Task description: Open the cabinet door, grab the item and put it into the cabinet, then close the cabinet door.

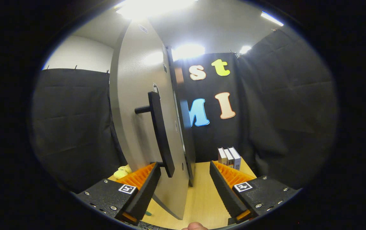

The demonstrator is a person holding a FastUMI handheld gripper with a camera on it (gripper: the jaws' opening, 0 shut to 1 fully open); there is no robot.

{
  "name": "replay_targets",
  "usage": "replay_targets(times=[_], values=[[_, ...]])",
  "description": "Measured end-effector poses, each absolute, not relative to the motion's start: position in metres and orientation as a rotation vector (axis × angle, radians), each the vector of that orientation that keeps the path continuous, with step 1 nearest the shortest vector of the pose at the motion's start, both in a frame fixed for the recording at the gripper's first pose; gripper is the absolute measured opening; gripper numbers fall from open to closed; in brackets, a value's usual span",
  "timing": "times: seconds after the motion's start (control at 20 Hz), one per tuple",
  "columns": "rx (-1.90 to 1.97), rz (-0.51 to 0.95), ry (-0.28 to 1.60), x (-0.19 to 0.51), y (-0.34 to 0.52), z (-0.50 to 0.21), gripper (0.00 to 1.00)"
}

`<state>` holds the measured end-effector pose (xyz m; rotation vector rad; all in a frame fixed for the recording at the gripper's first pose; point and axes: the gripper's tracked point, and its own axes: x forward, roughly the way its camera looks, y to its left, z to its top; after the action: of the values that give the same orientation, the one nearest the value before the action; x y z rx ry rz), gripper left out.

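Observation:
The grey cabinet door [138, 105] stands edge-on just ahead of me, swung partly open, with a long black bar handle [160, 134] on its face. My gripper [184, 171] is open; the door's free edge and the handle's lower end sit between the fingers, close to the left finger [144, 188], which does not press on them. A yellow soft item [122, 172] lies on the wooden table beyond the left finger, partly hidden by the door. The cabinet's inside is hidden.
Three small upright boxes [229, 157] stand at the table's back, beyond the right finger [224, 188]. The light wooden table [202, 195] runs between the fingers. A fingertip of a person [195, 226] shows below the gripper.

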<state>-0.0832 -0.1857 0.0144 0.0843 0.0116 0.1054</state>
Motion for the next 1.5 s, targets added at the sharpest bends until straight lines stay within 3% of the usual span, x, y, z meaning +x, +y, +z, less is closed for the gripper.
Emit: replay_targets(times=[0.25,0.7,1.1,1.5], values=[[0.055,0.021,-0.148,-0.100,-0.185,0.007,0.95],[0.037,-0.033,-0.088,-0.141,-0.092,-0.111,0.95],[0.076,0.046,0.040,-0.104,0.035,-0.261,0.96],[0.080,0.027,0.175,-0.051,0.054,-0.376,0.96]])
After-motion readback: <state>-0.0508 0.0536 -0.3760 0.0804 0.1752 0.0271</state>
